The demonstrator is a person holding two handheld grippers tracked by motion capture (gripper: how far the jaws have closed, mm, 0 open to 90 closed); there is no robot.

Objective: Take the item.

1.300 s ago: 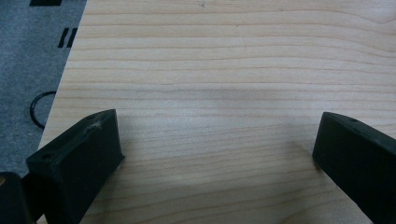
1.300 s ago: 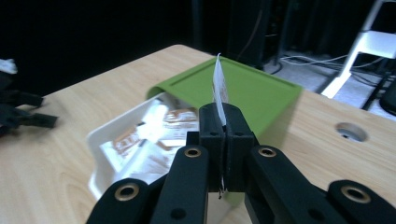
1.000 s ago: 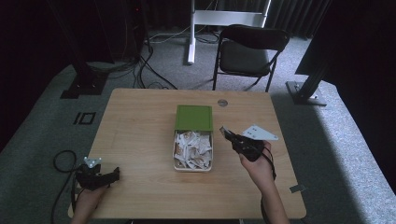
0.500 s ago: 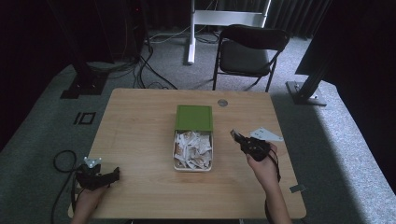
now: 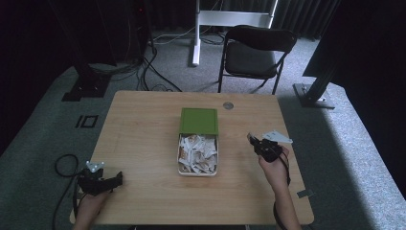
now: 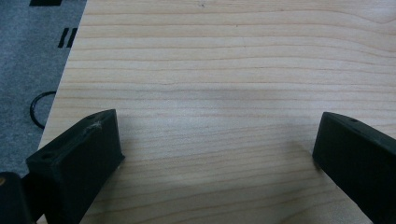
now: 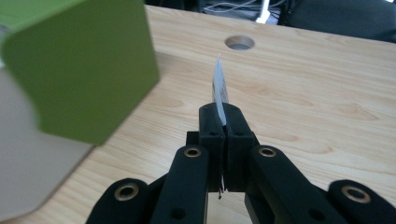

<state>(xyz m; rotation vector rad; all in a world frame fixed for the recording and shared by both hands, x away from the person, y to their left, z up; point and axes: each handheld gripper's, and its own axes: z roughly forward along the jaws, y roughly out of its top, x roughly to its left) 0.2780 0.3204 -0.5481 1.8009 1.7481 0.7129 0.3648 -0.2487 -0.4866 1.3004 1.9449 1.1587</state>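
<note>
A white box (image 5: 179, 158) holding several white sachets stands mid-table, its green lid (image 5: 198, 120) lying at its far end. My right gripper (image 5: 252, 140) hovers to the right of the box, shut on a thin white sachet (image 7: 219, 89) that sticks up edge-on from between the jaws. In the right gripper view the green lid (image 7: 79, 70) looms at the left. My left gripper (image 5: 117, 178) rests near the table's front left corner. Its jaws stand wide apart over bare wood, with nothing between the fingertips (image 6: 84, 158).
The wooden table (image 5: 143, 124) has a round cable hole (image 5: 228, 105) at the back. A black folding chair (image 5: 256, 52) stands behind it. A black cable loop (image 5: 62, 165) lies on the carpet at the left, and a small tag (image 5: 305, 193) sits by the front right corner.
My right gripper has drawn away from the box toward the right and front, carrying the sachet. The left gripper has stayed put.
</note>
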